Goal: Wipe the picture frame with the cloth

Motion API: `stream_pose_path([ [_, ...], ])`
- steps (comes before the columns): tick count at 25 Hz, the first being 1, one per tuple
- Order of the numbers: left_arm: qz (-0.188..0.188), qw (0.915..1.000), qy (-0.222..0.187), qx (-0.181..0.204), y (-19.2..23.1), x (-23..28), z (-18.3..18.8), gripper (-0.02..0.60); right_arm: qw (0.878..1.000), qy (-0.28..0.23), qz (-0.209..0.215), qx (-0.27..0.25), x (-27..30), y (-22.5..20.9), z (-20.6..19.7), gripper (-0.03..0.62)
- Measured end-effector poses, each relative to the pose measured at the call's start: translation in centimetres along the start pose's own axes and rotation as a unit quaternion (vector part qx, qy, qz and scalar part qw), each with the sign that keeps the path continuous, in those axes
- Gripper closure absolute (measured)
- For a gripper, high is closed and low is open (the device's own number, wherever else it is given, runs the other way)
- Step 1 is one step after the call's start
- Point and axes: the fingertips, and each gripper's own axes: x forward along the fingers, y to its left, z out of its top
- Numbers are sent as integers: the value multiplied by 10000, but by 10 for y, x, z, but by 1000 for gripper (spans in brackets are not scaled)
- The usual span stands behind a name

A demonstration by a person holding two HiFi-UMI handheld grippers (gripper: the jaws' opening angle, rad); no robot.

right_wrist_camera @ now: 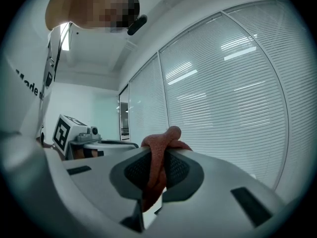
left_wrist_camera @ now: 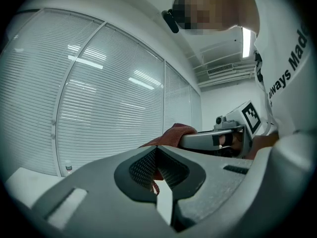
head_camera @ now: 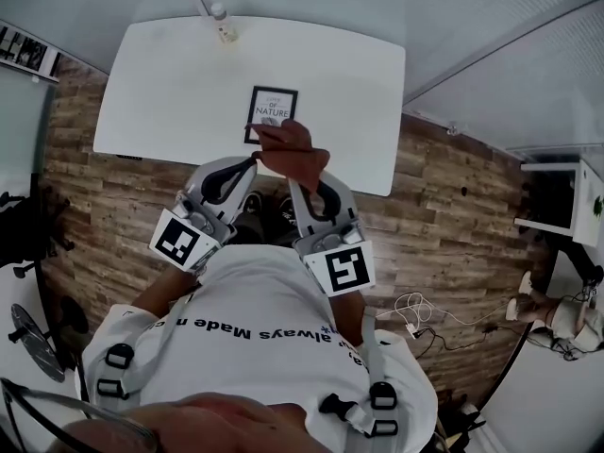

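At the upper centre of the head view, a small bottle [head_camera: 225,24] stands at the far edge of the white table [head_camera: 170,92]. What is in it cannot be made out. Below it, near the middle of the table, the black picture frame [head_camera: 271,114] lies flat, its print reading "NATURE".

You hold the reddish-brown cloth [head_camera: 291,147] bunched between both tools at the table's near edge. In the head view it overlaps the frame's lower right corner, and whether it touches the frame cannot be told.

Your right gripper [head_camera: 294,182] is clamped on the cloth. Its own view shows a twisted fold squeezed between the two pads, rising in a knot above the tips and hanging below them.

Your left gripper [head_camera: 253,161] meets the cloth's left edge. In its own view the jaws are together at the tips, with a reddish shred showing in the slot between the pads and the rest of the cloth lying just beyond.

Each tool appears in the other's view with its marker cube. Both look toward a wall of closed white blinds [left_wrist_camera: 114,98].

Your white shirt [head_camera: 255,328] fills the lower centre of the head view. Wooden floor [head_camera: 444,215] surrounds the table, and loose cables [head_camera: 425,314] lie at the lower right.
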Motion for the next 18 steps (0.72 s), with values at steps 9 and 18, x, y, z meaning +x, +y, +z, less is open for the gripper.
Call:
stream_pose_path([
  [9, 193, 9998, -34, -15, 51, 6, -3, 580, 9998, 92, 201, -26, 51, -5, 0, 579],
  [18, 202, 9996, -195, -25, 135, 13, 9, 580, 9995, 98, 236, -175, 137, -7, 15, 579],
])
